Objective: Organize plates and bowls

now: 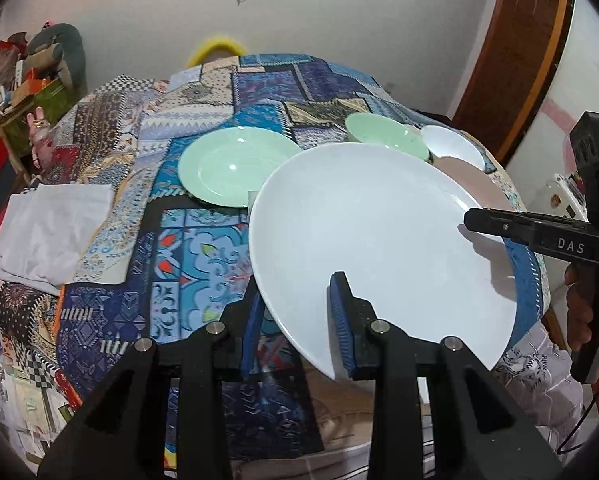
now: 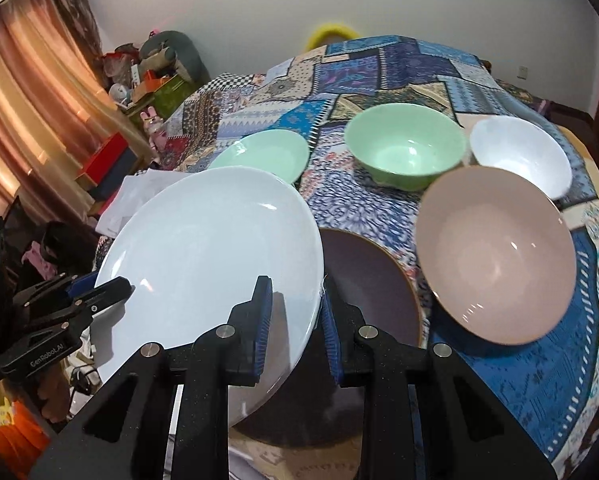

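Observation:
A large white plate is held tilted above the patterned tablecloth. My left gripper is shut on its near rim. My right gripper grips the same white plate at its opposite rim; it shows at the right in the left wrist view. Below the plate lies a dark brown plate. A green plate, a green bowl, a white bowl and a pink bowl stand on the table.
A folded white cloth lies at the table's left edge. Cluttered shelves and boxes stand beyond the table's left side, beside an orange curtain. A wooden door is at the right.

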### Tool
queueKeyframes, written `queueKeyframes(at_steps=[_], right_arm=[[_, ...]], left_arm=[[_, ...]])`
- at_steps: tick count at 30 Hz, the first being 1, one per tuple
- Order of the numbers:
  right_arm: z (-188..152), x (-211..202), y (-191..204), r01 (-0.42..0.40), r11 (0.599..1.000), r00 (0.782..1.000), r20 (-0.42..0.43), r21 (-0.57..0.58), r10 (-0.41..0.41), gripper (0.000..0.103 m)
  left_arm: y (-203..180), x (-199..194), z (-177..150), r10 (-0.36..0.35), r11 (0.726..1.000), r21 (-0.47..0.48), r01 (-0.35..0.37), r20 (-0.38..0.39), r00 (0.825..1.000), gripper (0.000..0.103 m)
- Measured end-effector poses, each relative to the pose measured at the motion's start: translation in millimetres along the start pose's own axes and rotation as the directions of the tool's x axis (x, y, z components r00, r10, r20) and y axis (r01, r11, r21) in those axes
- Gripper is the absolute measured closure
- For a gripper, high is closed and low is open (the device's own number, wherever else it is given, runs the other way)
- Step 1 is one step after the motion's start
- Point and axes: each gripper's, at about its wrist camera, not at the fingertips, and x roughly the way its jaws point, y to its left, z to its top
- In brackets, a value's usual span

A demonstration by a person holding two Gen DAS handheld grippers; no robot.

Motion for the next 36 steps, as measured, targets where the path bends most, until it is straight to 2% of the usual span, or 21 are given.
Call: queueKeyframes(at_steps=[21, 36], right_arm=[[-33.1, 11.0, -43.6, 0.014, 0.995, 0.999, -0.042, 0.097, -0.010, 0.080], [-40.5, 16.1, -54.1, 0.023, 0.993, 0.998, -0.063, 0.118, -0.016, 0.079]], left_arm=[[-27.3, 54.2, -14.7, -0.019, 1.000, 0.017, 0.022, -0.149, 0.989, 0.071], [-24.7, 84.9, -4.8, -0.009, 1.000, 0.001, 0.010, -0.175, 0.985, 0.069]])
